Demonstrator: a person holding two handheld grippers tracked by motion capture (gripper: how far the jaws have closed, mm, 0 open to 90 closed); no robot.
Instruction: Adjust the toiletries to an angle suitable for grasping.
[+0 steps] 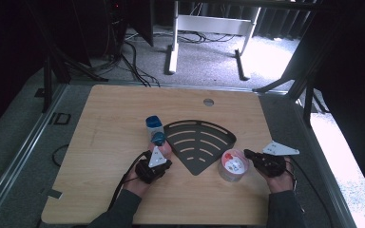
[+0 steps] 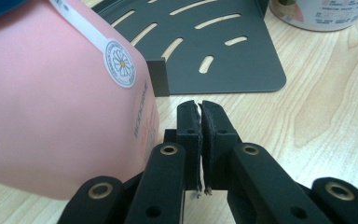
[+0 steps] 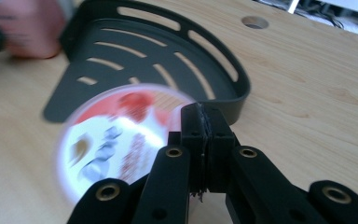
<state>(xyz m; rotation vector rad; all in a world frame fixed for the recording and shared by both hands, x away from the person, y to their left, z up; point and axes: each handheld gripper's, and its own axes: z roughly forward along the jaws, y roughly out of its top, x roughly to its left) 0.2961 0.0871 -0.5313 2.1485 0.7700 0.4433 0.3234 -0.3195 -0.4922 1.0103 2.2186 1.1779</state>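
Note:
A dark grey slotted corner shelf [image 1: 199, 142] lies on the wooden table [image 1: 104, 142]. My left gripper [image 1: 166, 148] sits at its left corner, jaws shut on nothing. In the left gripper view the shut jaws [image 2: 200, 109] point at the shelf [image 2: 214, 51], and a pink bottle [image 2: 60, 102] stands close on their left. That blue-capped bottle [image 1: 158, 139] is just ahead of the left hand. My right gripper [image 1: 248, 153] is shut and empty beside a round tub with a red-and-white lid [image 1: 233, 164]. The right gripper view shows its jaws [image 3: 204, 116] over the tub's right edge [image 3: 116, 140], blurred.
A second blue-capped container [image 1: 154, 123] stands behind the pink bottle at the shelf's left side. A round cable hole [image 1: 208, 101] is in the table's far edge. Cables trail from both grippers toward the near edge. Dark frame posts stand beyond the table.

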